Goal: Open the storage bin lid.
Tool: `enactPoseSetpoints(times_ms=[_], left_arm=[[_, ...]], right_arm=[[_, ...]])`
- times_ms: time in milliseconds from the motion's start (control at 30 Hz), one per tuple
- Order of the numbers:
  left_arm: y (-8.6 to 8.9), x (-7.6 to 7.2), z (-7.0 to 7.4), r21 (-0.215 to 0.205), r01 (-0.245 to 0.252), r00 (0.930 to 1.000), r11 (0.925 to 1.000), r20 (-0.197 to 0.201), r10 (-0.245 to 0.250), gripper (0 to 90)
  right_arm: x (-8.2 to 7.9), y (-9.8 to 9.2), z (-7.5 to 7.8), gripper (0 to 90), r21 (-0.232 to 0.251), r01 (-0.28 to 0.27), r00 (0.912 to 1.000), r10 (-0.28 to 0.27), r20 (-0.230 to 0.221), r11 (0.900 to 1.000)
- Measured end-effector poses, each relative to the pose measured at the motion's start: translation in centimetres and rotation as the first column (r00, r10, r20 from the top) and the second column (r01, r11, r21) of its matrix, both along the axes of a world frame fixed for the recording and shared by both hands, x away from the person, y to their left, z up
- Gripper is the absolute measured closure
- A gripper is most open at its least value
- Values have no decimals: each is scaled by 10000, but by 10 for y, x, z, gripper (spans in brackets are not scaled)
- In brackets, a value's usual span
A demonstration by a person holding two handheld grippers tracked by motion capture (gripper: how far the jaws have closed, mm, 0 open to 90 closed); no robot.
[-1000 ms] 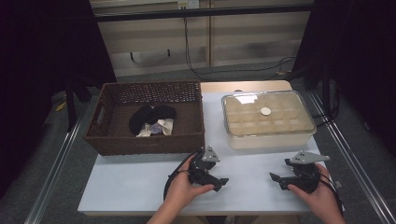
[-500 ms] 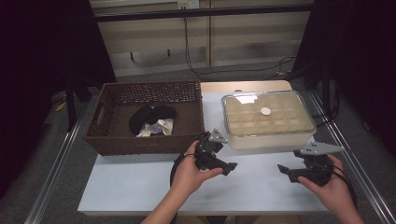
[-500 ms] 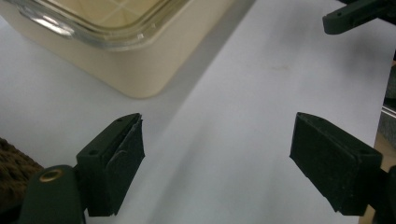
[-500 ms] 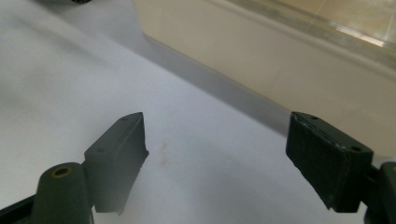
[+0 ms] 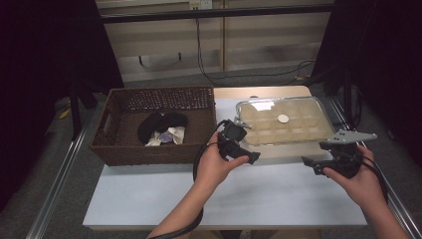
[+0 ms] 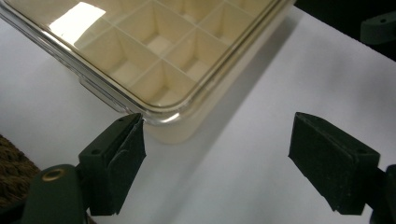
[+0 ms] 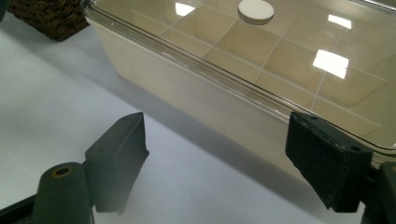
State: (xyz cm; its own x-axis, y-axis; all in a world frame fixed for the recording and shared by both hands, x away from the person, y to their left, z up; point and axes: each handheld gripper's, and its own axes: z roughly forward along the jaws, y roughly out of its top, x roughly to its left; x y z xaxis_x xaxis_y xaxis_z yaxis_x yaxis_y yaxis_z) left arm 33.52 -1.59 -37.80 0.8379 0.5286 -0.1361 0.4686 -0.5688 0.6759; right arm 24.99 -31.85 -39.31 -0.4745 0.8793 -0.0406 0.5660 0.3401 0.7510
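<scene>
At the near left corner of the compartment box [image 5: 282,127], the left gripper [image 5: 243,152] had come up from the open bench [image 5: 149,199], where it had rested a second before, and now sat just beside the clear lid [image 6: 140,42]. Its jaws stood wide apart with nothing between them, and in the left gripper view one jaw pad touched, or very nearly touched, the rounded lid corner. The right gripper [image 5: 318,164] had also moved, outward and a little forward, toward the box's near right side; its jaws were likewise spread wide and empty, with the box wall [image 7: 201,98] just ahead of them. The box itself had stayed put on the bench, lid on, beside the wicker basket [image 5: 154,149] holding dark and pale cloth items [image 5: 161,127]. Both grippers closing in on opposite ends suggested that the lid was about to be gripped and lifted, though neither had hold of it yet.
</scene>
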Motion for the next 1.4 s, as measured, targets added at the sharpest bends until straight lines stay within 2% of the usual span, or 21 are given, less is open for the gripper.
enactPoseSetpoints(times_ms=[33,200,233,267,500,633,767,800,933,1100,1167,1200,1333,1400], left_arm=[[-3,5,3,-25,-177,9998,9998,22,177,183],[-9,15,6,186,-356,9992,9992,161,353,183],[-11,20,5,109,-449,9990,9989,-72,450,183],[-11,22,5,130,-583,9982,9982,-122,584,183],[-16,33,3,227,-875,9959,9959,-219,880,192],[-20,41,-6,319,-993,9932,9945,-570,1010,192],[-19,47,-11,370,-1198,9911,9921,-547,1217,192],[-19,51,-13,286,-1292,9889,9912,-708,1309,192],[-23,56,-16,252,-1341,9863,9906,-933,1359,192],[-24,62,-22,497,-1632,9826,9853,-815,1669,185],[-24,64,-24,484,-1647,9817,9852,-888,1685,181],[-23,66,-26,299,-1717,9795,9847,-1015,1739,181],[-23,68,-27,236,-1831,9773,9828,-1044,1846,175],[-23,69,-28,171,-1960,9733,9804,-1183,1967,169]], right_arm=[[2,-1,1,203,-32,125,9999,-125,-16,9999],[12,-7,3,205,-41,465,9989,-465,79,9989],[17,-11,4,206,-71,559,9983,-557,193,9984],[19,-14,4,206,-79,681,9975,-679,216,9976],[32,-28,8,205,-56,1189,9923,-1186,364,9929],[46,-36,6,205,-314,1323,9906,-1311,377,9907],[53,-40,4,201,-396,1539,9873,-1521,458,9873],[58,-44,3,197,-369,1811,9826,-1792,484,9828],[68,-50,-2,196,-358,2076,9778,-2064,354,9776],[77,-55,-9,190,-206,2336,9722,-2331,217,9721],[78,-57,-10,190,-219,2326,9725,-2321,200,9723],[81,-58,-13,189,-177,2312,9729,-2311,57,9727],[83,-58,-17,179,-14,2374,9714,-2374,-99,9714],[87,-59,-18,166,128,2351,9719,-2349,-167,9719]])
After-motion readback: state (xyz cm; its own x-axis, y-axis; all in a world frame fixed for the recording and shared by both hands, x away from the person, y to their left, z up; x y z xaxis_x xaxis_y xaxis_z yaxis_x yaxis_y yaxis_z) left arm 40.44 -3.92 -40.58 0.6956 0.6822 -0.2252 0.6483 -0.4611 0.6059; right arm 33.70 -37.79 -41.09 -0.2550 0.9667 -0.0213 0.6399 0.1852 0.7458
